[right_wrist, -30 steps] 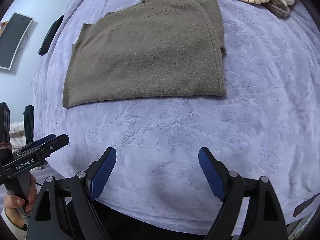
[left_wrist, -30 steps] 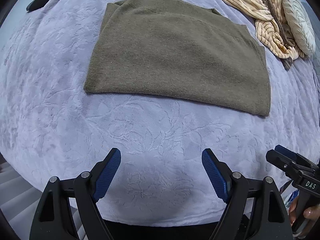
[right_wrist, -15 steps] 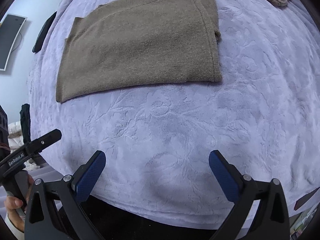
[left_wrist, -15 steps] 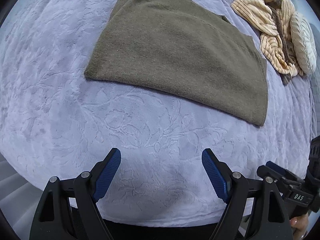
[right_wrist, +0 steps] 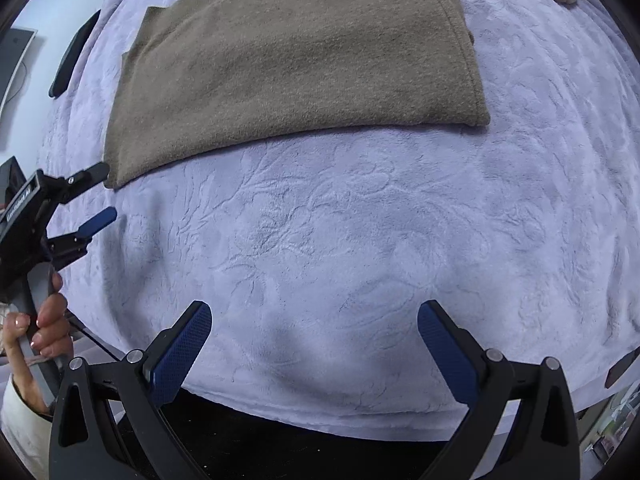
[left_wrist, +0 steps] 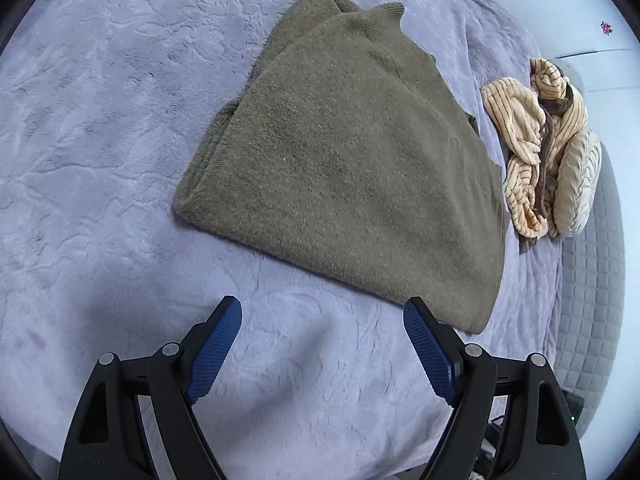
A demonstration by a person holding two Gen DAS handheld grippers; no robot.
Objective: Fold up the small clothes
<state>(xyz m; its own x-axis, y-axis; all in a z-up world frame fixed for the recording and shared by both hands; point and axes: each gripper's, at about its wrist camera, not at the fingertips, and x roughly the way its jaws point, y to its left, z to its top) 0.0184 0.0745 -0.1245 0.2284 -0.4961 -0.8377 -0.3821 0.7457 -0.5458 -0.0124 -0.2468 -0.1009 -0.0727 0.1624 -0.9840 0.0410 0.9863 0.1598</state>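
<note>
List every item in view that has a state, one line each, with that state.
olive sweater: folded, lying flat on the blanket, not gripped
striped cream garment: crumpled in a heap, unfolded
left hand-held gripper: open, empty, near the sweater's hem
right hand-held gripper: open, empty, over bare blanket
lavender blanket: spread out

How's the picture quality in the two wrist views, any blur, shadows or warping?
Left wrist view: sharp, soft even light, a dim shadow on the blanket ahead of the left claw; the olive sweater bulges from fisheye. Right wrist view: equally sharp, edges curved, dark vignette corners, faint shadow by the right claw.
</note>
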